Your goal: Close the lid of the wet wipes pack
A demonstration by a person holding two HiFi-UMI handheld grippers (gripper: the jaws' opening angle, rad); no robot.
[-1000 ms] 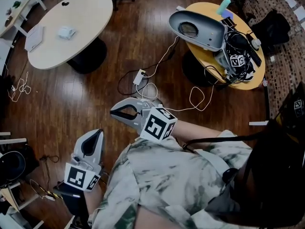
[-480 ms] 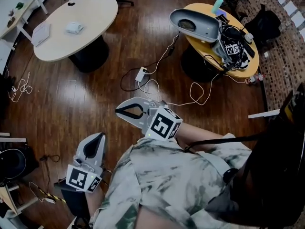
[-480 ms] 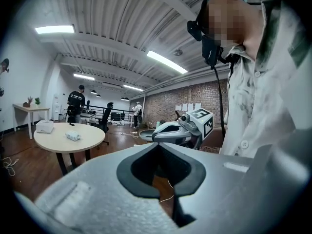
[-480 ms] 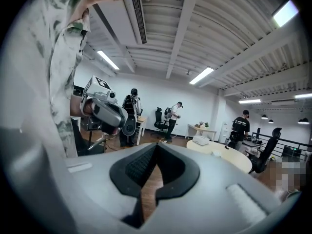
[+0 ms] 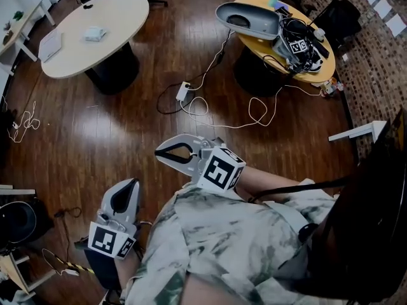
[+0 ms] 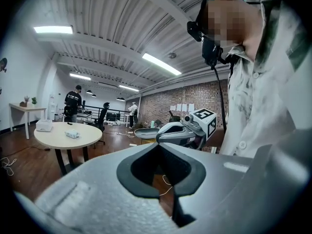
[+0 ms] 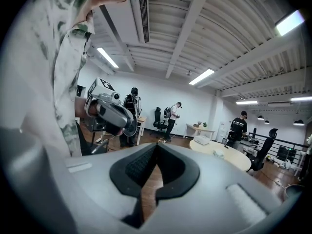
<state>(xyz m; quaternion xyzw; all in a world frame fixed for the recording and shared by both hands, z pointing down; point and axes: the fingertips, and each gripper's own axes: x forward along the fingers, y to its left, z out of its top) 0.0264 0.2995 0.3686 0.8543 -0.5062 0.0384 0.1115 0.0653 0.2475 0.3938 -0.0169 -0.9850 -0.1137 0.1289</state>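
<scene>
The wet wipes pack point(image 5: 94, 33) is a small pale packet lying on the round white table point(image 5: 117, 11) at the far upper left, well away from both grippers. It also shows small in the left gripper view point(image 6: 73, 134) and in the right gripper view point(image 7: 218, 153); its lid is too small to make out. My left gripper point(image 5: 131, 184) is held low by the person's body, jaws shut and empty. My right gripper point(image 5: 159, 152) points left in front of the chest, also shut with nothing in it.
A flat grey pad point(image 5: 49, 44) lies on the white table near the pack. A yellow round table point(image 5: 324, 68) at the upper right carries a spare gripper point(image 5: 248, 19) and cables. A power strip point(image 5: 183, 91) and white cords point(image 5: 254, 116) lie on the wooden floor. Several people stand far off.
The view has drifted: the yellow table has slid up and left in the frame. Both grippers stay close to the body, shut as before.
</scene>
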